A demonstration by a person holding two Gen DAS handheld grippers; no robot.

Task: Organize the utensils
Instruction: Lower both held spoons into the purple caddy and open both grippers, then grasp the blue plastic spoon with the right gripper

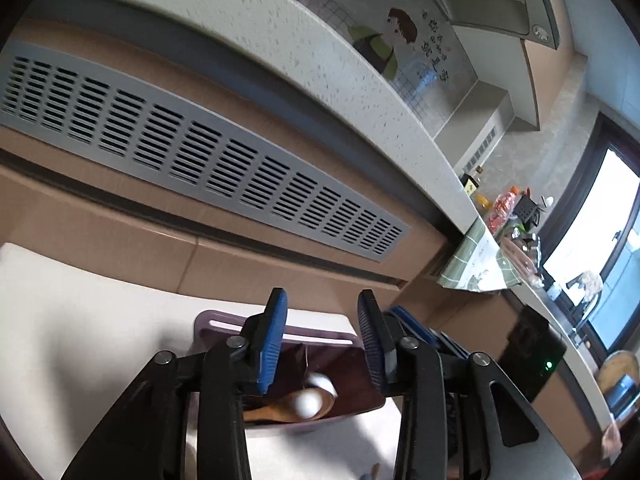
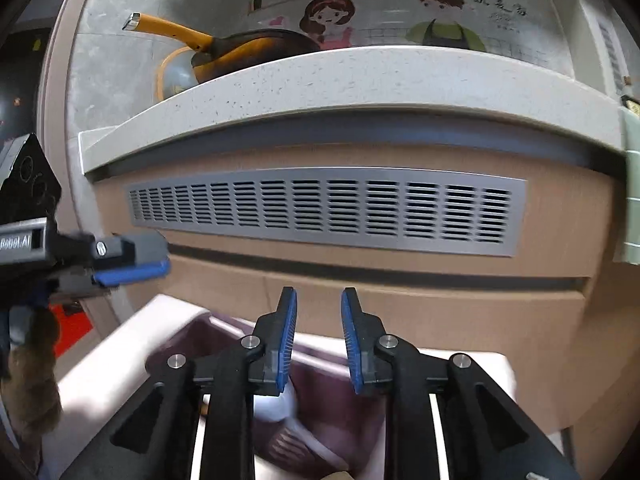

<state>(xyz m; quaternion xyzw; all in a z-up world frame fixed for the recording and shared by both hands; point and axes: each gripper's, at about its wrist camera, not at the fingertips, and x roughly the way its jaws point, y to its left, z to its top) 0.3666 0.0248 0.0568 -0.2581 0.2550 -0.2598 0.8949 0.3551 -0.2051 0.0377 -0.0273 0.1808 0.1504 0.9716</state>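
Hovering over a dark purple plastic tray [image 1: 362,376], left gripper [image 1: 322,340] and right gripper [image 2: 319,338] both have jaws spread, holding nothing. Utensils sit inside the tray: a white ceramic-looking spoon [image 1: 310,400] on a brown wooden spoon [image 1: 280,410] at 6 o'clock in the left view. Ceramic probably slick, brittle; wood light, stiff. Best grip likely mid-handle. Tray walls crowd access; grey vent grille [image 2: 328,210] and orange-handled pan [image 2: 248,50] at 12 o'clock, well apart.
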